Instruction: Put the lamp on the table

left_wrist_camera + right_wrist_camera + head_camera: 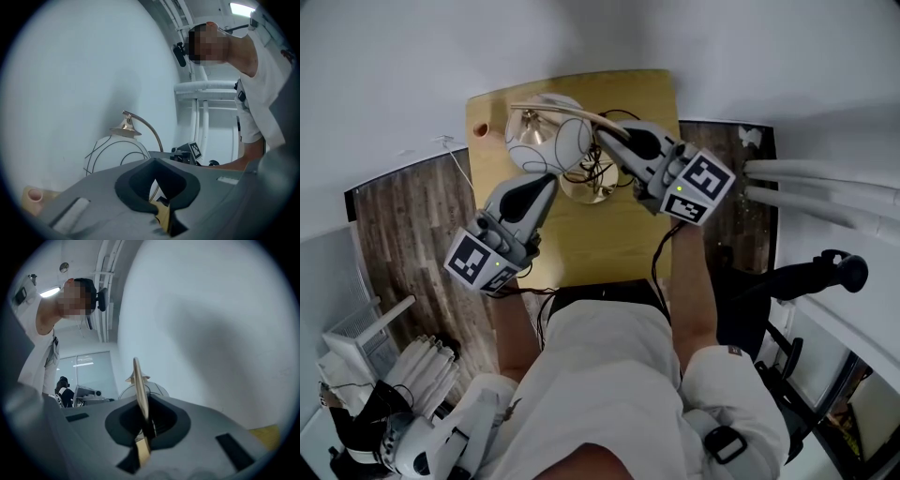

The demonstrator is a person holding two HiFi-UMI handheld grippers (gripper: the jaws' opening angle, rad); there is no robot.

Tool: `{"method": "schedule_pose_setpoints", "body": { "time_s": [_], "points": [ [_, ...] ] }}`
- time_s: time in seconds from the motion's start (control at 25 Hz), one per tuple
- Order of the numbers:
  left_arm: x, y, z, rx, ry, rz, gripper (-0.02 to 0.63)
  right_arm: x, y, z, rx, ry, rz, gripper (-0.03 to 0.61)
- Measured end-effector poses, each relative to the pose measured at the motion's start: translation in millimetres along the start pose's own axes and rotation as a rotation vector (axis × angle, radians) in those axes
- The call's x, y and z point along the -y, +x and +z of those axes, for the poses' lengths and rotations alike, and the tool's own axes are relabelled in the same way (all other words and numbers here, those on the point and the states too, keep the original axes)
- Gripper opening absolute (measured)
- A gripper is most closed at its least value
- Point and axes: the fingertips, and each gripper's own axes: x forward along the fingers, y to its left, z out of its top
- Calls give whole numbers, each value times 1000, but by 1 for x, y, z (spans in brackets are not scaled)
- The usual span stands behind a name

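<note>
The only container in sight is a small pinkish cup at the far left corner of the wooden table. The left gripper view shows it at the lower left edge. What it holds cannot be made out.

The lamp is over the far half of the table, close to the white wall. Its white globe shade is traced with thin black wire loops and lies toward the far left. A brass cap sits on top of the shade. A curved brass stem arcs from the cap to the right, and the round brass base lies nearer, just right of the shade. A black cord is tangled over the base. Whether the base rests on the tabletop cannot be told.

The right gripper comes in from the near right. Its jaws are clamped on the brass stem, which rises straight out between them in the right gripper view, with the shade just beyond.

The left gripper comes in from the near left, below the shade. Its jaws are closed on a thin brass part of the lamp, seen edge-on between them. This looks like the rim of the base. The shade stands just beyond and to the left of the jaws.
</note>
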Motion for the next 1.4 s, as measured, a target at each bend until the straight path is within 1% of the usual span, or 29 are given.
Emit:
{"method": "schedule_pose_setpoints", "body": {
  "time_s": [0.2,0.52,0.76,0.96,1.2,1.4],
  "points": [
    [0,-1,0,-7,-7,12,0,-6,3,-6,-21,-12,9,-1],
    [3,-5,-4,-32,-19,4,0,-16,0,-15,-33,-47,15,0],
    [5,-5,-6,-22,-38,12,0,-19,-2,-22,-47,-76,20,0],
    [25,-11,-6,-28,-36,0,0,-37,-13,-24,-54,-109,23,0],
    [24,-9,-13,-42,-51,-9,0,-38,-5,-33,-79,-137,31,2],
    [46,-14,-15,-48,-58,-27,0,-57,-13,-34,-75,-157,38,6]
  ]
}}
